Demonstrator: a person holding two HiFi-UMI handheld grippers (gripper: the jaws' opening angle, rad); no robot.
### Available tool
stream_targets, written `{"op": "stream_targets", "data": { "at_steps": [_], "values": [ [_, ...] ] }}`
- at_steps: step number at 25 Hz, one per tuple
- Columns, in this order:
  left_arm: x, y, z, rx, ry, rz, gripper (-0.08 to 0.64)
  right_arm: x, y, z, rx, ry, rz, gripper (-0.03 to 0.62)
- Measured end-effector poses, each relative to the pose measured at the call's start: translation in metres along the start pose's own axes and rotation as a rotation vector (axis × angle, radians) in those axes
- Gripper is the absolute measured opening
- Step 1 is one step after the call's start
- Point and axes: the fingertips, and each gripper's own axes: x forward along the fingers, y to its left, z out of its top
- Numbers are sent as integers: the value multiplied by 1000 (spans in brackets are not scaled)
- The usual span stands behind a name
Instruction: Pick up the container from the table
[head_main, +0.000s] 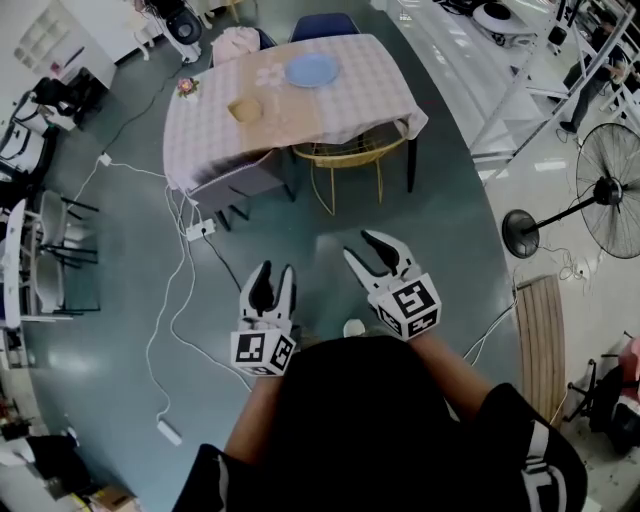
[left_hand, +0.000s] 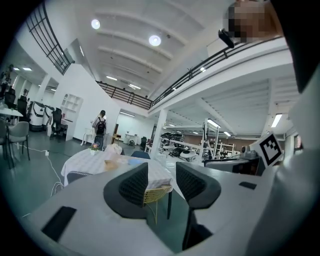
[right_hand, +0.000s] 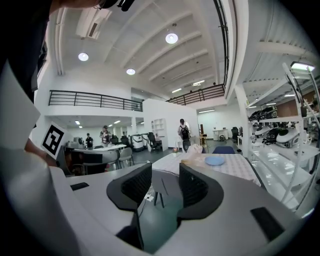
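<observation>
A small tan container (head_main: 244, 108) stands on the table with the checked cloth (head_main: 330, 110), far ahead of me in the head view. Both grippers hang over the floor, well short of the table. My left gripper (head_main: 275, 272) is open and holds nothing. My right gripper (head_main: 362, 247) is also open and empty. In the left gripper view the container (left_hand: 111, 162) shows on the table (left_hand: 82, 159) beyond the left gripper (left_hand: 161, 172). The right gripper view has the right gripper (right_hand: 166, 175) pointing left of the table (right_hand: 240, 169), where the container (right_hand: 192, 160) looks small and pale.
A blue plate (head_main: 311, 69) and a small flower pot (head_main: 187, 87) share the table. A yellow wire chair (head_main: 350, 155) and a grey chair (head_main: 240, 185) are tucked under its near side. White cables and a power strip (head_main: 200, 230) lie on the floor at left. A standing fan (head_main: 600, 195) is at right.
</observation>
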Motion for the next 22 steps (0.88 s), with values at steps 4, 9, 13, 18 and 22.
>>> {"op": "stream_targets", "data": {
  "at_steps": [4, 9, 13, 18, 22],
  "values": [
    [-5, 11, -13, -8, 17, 21, 158, 20, 4, -4, -15, 19, 28, 140],
    [5, 53, -20, -48, 34, 50, 158, 65, 5, -20, 28, 72, 42, 140],
    [39, 96, -16, -66, 39, 44, 158, 120, -1, -20, 38, 105, 45, 140],
    [97, 161, 12, -103, 14, 27, 158, 208, -12, -1, 3, 165, 50, 140],
    [132, 217, 42, -141, -5, 9, 158, 288, -18, 23, -33, 195, 57, 140]
  ]
}}
